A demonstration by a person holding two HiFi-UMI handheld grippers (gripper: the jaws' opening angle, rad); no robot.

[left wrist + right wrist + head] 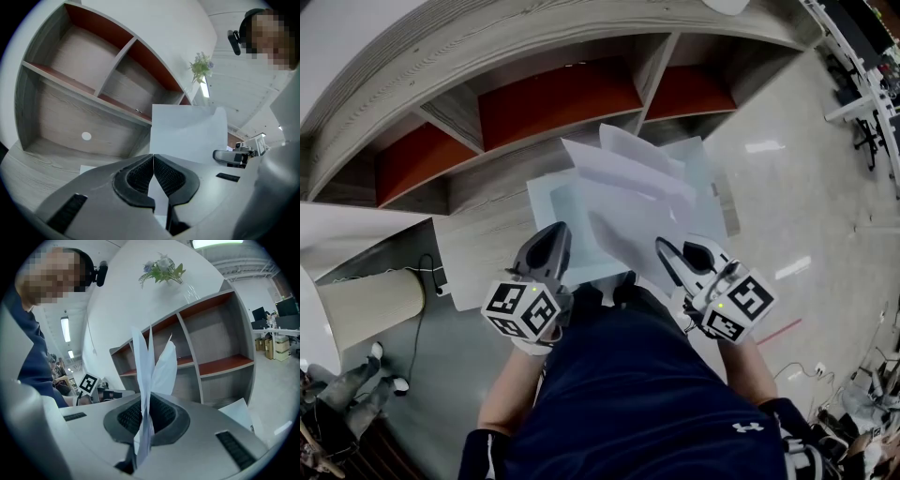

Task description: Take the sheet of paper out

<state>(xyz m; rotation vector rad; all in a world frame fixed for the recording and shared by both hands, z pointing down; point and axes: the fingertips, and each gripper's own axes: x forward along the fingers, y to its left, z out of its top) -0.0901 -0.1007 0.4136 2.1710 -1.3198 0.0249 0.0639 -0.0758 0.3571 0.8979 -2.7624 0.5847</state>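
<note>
A pale blue clear folder (565,214) is held up in front of the person, with white sheets of paper (630,167) fanning out of its top. My left gripper (555,246) is shut on the folder's near left edge; in the left gripper view the folder (187,133) rises from between the closed pads (140,176). My right gripper (671,259) is shut on the lower right edge of the paper. The right gripper view shows thin white sheets (146,363) standing upright out of its closed jaws. The right gripper (230,157) also shows at the right of the left gripper view.
A curved wooden shelf unit (525,89) with red-backed compartments stands just ahead. A vase of flowers (164,267) sits on top of it. A pale cylinder (370,302) and a cable (420,309) lie on the floor at left. Office desks (862,66) stand far right.
</note>
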